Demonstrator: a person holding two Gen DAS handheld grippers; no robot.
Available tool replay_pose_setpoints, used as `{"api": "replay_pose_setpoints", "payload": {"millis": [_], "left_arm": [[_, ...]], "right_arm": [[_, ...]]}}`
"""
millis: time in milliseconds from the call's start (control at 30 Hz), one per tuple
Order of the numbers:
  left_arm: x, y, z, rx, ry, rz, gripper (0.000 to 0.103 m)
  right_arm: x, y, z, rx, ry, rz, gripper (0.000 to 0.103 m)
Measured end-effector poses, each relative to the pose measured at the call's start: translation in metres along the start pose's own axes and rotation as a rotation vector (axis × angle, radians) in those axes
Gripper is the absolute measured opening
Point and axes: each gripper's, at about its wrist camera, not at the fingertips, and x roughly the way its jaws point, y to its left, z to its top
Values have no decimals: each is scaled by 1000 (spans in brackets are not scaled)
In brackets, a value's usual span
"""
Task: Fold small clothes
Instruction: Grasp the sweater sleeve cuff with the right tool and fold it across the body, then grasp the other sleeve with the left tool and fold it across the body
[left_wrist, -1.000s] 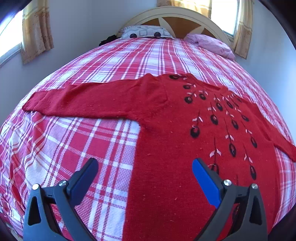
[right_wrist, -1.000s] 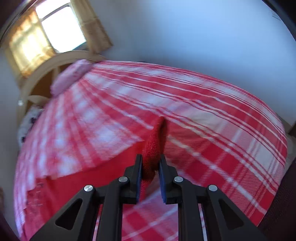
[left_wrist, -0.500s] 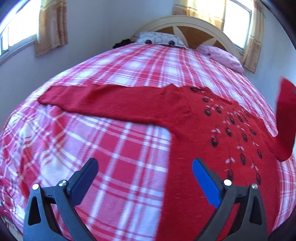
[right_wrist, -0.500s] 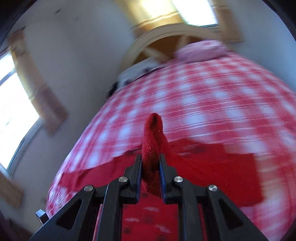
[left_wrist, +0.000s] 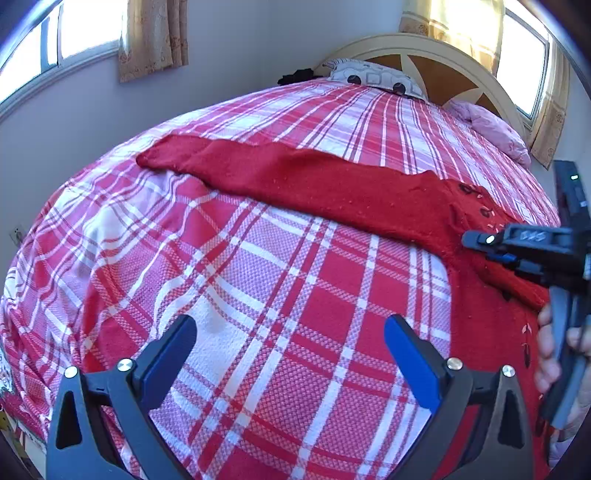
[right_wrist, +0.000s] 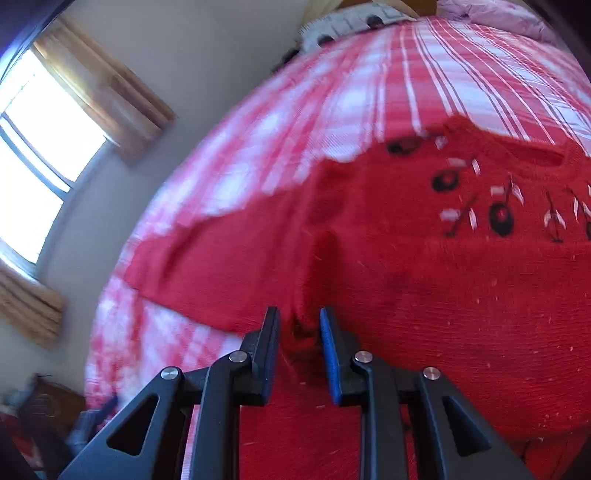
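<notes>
A red knit sweater (left_wrist: 332, 184) with black and white embroidery lies flat on the plaid bed. Its left sleeve (left_wrist: 229, 166) stretches out to the left. My left gripper (left_wrist: 290, 343) is open and empty above bare bedspread, left of the sweater's body. My right gripper (right_wrist: 298, 325) is shut on the end of the right sleeve (right_wrist: 301, 332), folded over and laid across the sweater's body (right_wrist: 443, 277). The right gripper also shows in the left wrist view (left_wrist: 517, 251), low over the sweater.
The bed (left_wrist: 258, 295) has a red and white plaid cover. A patterned pillow (left_wrist: 373, 75) and a pink pillow (left_wrist: 491, 125) lie by the cream headboard (left_wrist: 436, 48). Walls and curtained windows stand on both sides.
My right gripper has carried the right sleeve over and down onto the sweater's body. My left gripper has shifted left, off the sweater and over bare bedspread.
</notes>
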Motion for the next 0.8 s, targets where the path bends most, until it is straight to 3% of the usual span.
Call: {"api": "replay_pose_setpoints", "payload": {"millis": [67,133,300,500,567,600,633,667,733,767,800], "left_arm": [[4,0,-2,8,5,6,103],[8,-2,-2,13,11,4,103],[7,-12,-3,46,-1,-9,103],[9,-35,3,78,-2,-31,103],[8,-44,5,93,-7,-32,103],[8,-47,5,98,-7,-31,103],[9,-50,5,103,-4,-33,103],[10,-53,5,109,2,-33,103],[12,-56,7,114,13,-22,103],[12,-54,9,108,13,-15,103],[12,-50,12,96,6,-6,103]], "right_arm": [[-29,-3,5,4,-73,39,23],[-54,-10,7,-3,-133,-15,23],[-114,-80,5,2,-201,-341,23],[-165,-208,-24,191,-170,-655,23],[-192,-239,-38,263,-260,-496,17],[-199,-247,-41,307,-279,-473,15],[-201,-244,-40,306,-279,-517,15],[-202,-234,-37,272,-259,-701,21],[-201,-213,-35,248,-273,-943,21],[-204,-204,-37,246,-297,-928,21],[-208,-192,-39,232,-331,-802,21]]}}
